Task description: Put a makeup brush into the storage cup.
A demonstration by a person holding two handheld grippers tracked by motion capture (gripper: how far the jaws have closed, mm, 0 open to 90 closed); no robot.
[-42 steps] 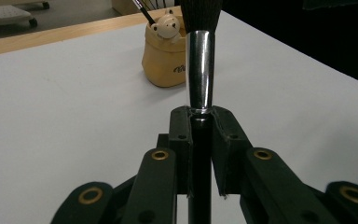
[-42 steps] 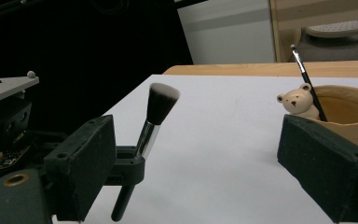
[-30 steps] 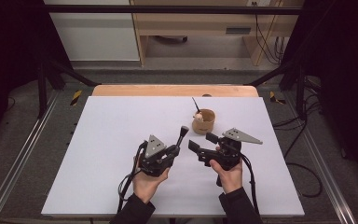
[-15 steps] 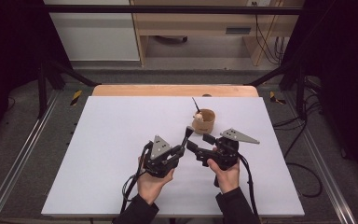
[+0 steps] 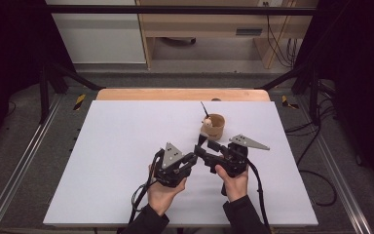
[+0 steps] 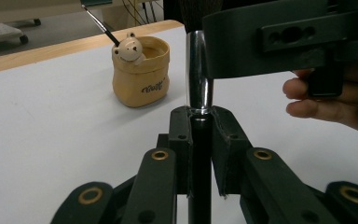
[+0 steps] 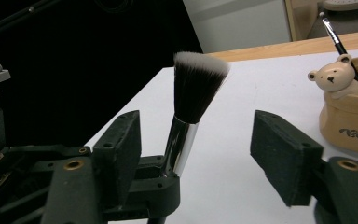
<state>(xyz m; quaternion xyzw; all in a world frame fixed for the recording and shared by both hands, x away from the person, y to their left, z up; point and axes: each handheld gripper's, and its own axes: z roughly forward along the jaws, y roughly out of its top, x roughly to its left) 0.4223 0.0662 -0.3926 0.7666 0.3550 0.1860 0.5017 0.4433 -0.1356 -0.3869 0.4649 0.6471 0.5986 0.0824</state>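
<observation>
My left gripper (image 5: 191, 160) (image 6: 200, 116) is shut on the black handle of a makeup brush (image 6: 198, 74) just below its silver ferrule. The brush (image 7: 193, 93) stands nearly upright, its dark, white-tipped bristles on top. My right gripper (image 5: 202, 148) (image 7: 200, 154) faces it from the right with one jaw on each side of the ferrule. Its jaws have just been closing, but gaps remain on both sides, so it is open. A tan cup (image 5: 213, 126) with a small bear figure stands just beyond both grippers.
A thin dark brush (image 5: 205, 109) leans in the tan cup (image 6: 140, 70) (image 7: 349, 121). The white table top (image 5: 126, 146) stretches wide to the left and front. A wooden strip (image 5: 175, 94) runs along its far edge. Cables trail from both grippers towards the person.
My left gripper has shifted right with the brush, bringing the brush head between the right gripper's jaws. Those jaws have narrowed around it.
</observation>
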